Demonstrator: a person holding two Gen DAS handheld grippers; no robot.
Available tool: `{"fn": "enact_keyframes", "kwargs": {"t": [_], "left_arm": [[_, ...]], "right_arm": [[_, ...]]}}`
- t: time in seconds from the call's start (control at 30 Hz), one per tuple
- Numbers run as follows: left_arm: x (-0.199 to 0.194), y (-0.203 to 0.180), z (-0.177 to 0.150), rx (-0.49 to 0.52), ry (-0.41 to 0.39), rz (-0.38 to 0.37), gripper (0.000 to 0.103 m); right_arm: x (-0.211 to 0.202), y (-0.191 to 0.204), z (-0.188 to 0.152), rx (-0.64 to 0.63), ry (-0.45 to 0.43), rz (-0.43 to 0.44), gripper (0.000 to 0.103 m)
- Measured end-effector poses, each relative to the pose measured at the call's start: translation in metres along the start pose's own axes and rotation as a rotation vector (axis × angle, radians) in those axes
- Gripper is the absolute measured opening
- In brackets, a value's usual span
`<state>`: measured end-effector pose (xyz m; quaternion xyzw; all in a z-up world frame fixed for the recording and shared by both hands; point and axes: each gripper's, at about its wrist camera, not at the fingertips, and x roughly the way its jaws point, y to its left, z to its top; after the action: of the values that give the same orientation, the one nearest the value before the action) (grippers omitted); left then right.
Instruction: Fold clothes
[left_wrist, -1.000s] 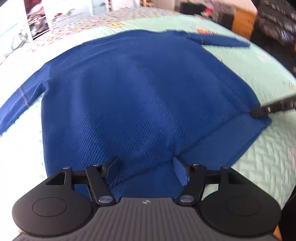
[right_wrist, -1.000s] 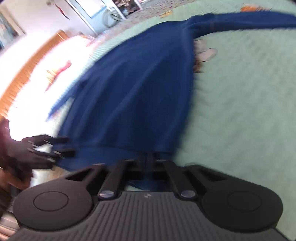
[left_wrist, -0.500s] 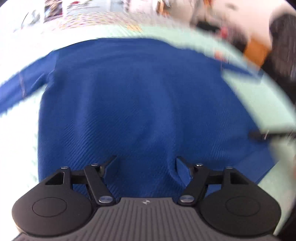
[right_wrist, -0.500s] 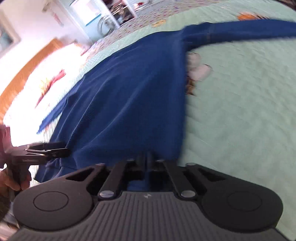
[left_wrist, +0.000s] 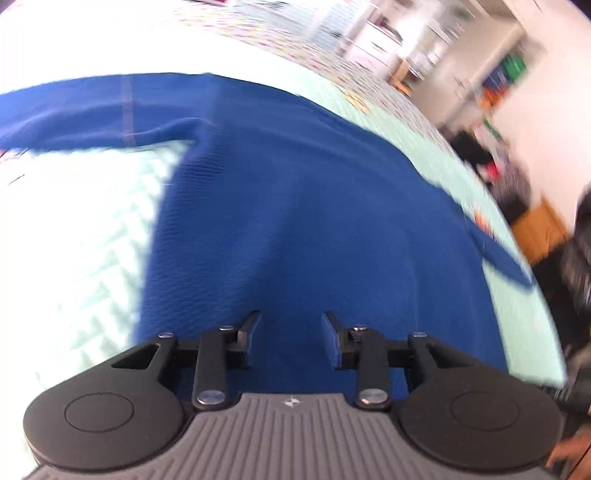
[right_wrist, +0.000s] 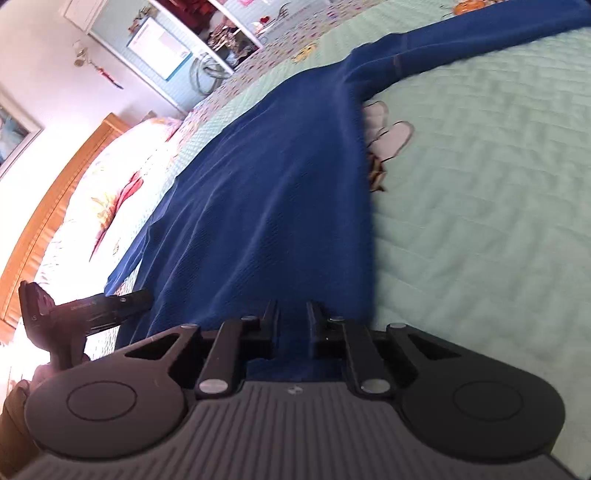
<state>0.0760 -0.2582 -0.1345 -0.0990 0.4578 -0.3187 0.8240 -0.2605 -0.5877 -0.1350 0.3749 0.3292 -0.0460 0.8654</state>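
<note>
A blue knit sweater (left_wrist: 295, 206) lies spread flat on a mint quilted bedspread (left_wrist: 92, 236), its left sleeve (left_wrist: 110, 110) stretched out to the side. My left gripper (left_wrist: 291, 325) hovers low over the sweater's bottom edge. Its jaws are closing, with blue fabric under the gap and the pads not pressing on it. In the right wrist view the sweater (right_wrist: 266, 192) runs away from my right gripper (right_wrist: 292, 314). Those jaws are opening to a narrow gap over the hem. The left gripper (right_wrist: 144, 297) shows there at the sweater's other bottom corner.
A wooden headboard (right_wrist: 55, 206) and flowered pillows (right_wrist: 110, 199) lie beyond the sweater's left side. Shelves (right_wrist: 207, 44) stand against the far wall. Wooden furniture (left_wrist: 543, 229) and clutter sit past the bed's right edge. Bare quilt (right_wrist: 480, 206) stretches right of the sweater.
The left gripper moved sideways along the hem and rolled, and its jaws narrowed. The right jaws, shut before, have parted slightly. The sweater lies flatter.
</note>
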Motion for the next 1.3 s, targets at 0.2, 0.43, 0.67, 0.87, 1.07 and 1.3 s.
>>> {"fn": "enact_keyframes", "kwargs": {"t": [0.2, 0.43, 0.67, 0.87, 1.07, 1.3], "left_arm": [[0.015, -0.004, 0.017, -0.002, -0.053, -0.005, 0.068], [0.000, 0.039, 0.023, -0.182, -0.120, -0.027, 0.058], [0.017, 0.055, 0.037, -0.218, -0.129, -0.105, 0.054], [0.003, 0.063, 0.037, -0.261, -0.189, -0.171, 0.071], [0.013, 0.068, 0.032, -0.158, -0.179, -0.103, 0.064], [0.006, 0.053, 0.021, -0.076, -0.210, -0.080, 0.076]], "right_arm": [[0.012, 0.009, 0.004, -0.035, -0.017, 0.094, 0.050], [0.009, 0.021, 0.014, -0.055, -0.050, -0.020, 0.042], [0.073, 0.037, 0.025, 0.036, 0.040, 0.093, 0.039], [0.072, 0.066, 0.030, -0.018, 0.021, 0.060, 0.045], [0.109, 0.072, 0.048, -0.012, 0.121, 0.024, 0.037], [0.144, 0.082, 0.131, -0.046, 0.031, 0.137, 0.048]]}}
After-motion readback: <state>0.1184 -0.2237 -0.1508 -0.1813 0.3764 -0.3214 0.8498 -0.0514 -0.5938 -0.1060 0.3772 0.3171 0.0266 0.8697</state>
